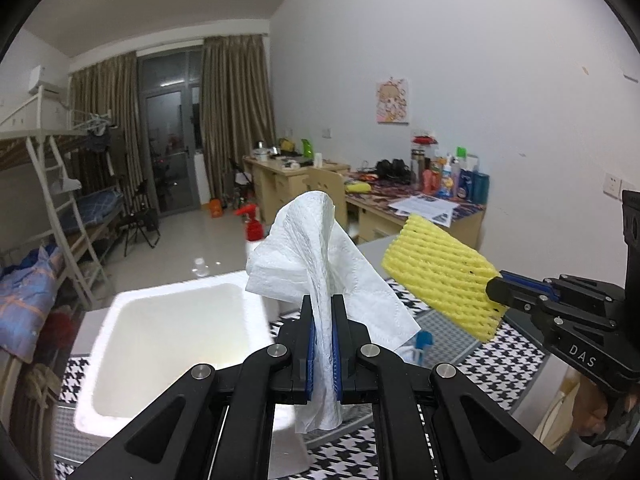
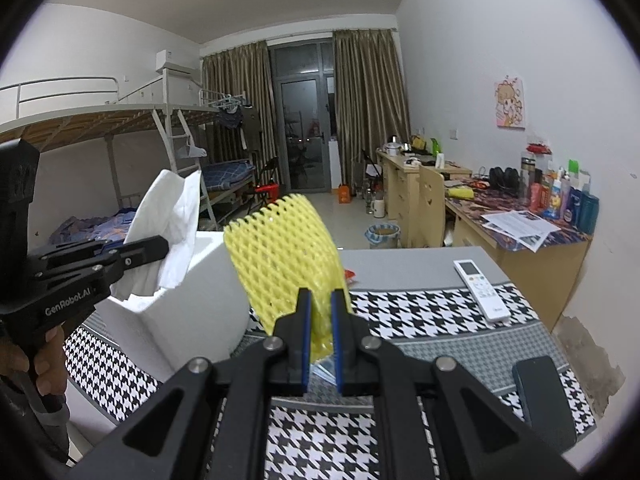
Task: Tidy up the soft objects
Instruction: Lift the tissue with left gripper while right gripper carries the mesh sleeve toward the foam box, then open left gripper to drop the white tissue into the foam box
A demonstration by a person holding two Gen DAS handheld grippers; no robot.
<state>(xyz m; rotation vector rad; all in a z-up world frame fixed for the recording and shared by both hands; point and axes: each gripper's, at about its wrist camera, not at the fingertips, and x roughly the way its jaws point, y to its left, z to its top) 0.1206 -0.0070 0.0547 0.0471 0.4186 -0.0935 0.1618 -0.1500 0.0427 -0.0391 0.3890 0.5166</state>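
Note:
My left gripper (image 1: 323, 304) is shut on a white paper tissue (image 1: 316, 248) and holds it up beside the white foam box (image 1: 120, 320). My right gripper (image 2: 321, 300) is shut on a yellow foam net sleeve (image 2: 284, 248), raised above the table. In the left wrist view the right gripper (image 1: 496, 292) holds the sleeve (image 1: 440, 276) to the right of the tissue. In the right wrist view the left gripper (image 2: 160, 246) holds the tissue (image 2: 168, 216) over the box (image 2: 192, 304). The box's inside looks empty in the left wrist view.
A houndstooth cloth (image 2: 420, 312) covers the table. A white remote (image 2: 482, 290) lies far right, a dark object (image 2: 544, 396) near right. A small blue-white item (image 1: 420, 344) lies behind the tissue. Desks, bunk beds and floor lie beyond.

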